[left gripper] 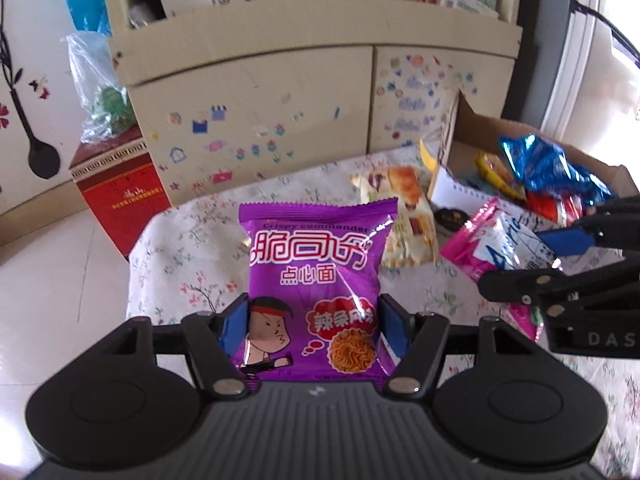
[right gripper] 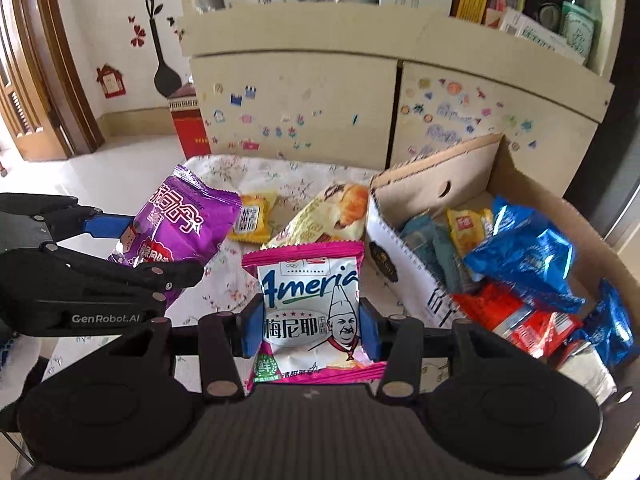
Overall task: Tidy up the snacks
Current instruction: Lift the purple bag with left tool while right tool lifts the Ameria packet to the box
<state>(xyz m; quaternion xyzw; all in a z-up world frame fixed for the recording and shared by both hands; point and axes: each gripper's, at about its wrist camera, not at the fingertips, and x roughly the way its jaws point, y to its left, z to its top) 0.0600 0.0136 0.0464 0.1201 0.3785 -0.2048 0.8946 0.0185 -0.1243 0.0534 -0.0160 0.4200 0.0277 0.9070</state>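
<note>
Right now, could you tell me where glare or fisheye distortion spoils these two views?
Left wrist view: window blown out, glare streaks on the purple packet. Right wrist view: cabinet edges bow, blue packets glint, pink packet sharp.

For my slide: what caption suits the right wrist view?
Right gripper holds pink packet beside snack box.

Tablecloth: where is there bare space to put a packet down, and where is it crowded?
Bare tablecloth lies left of the purple packet, out to the table's left edge, and also near the cabinet, behind the small yellow packet. It is crowded on the right: the bread packet lies against the box, which is full of snacks.
</note>
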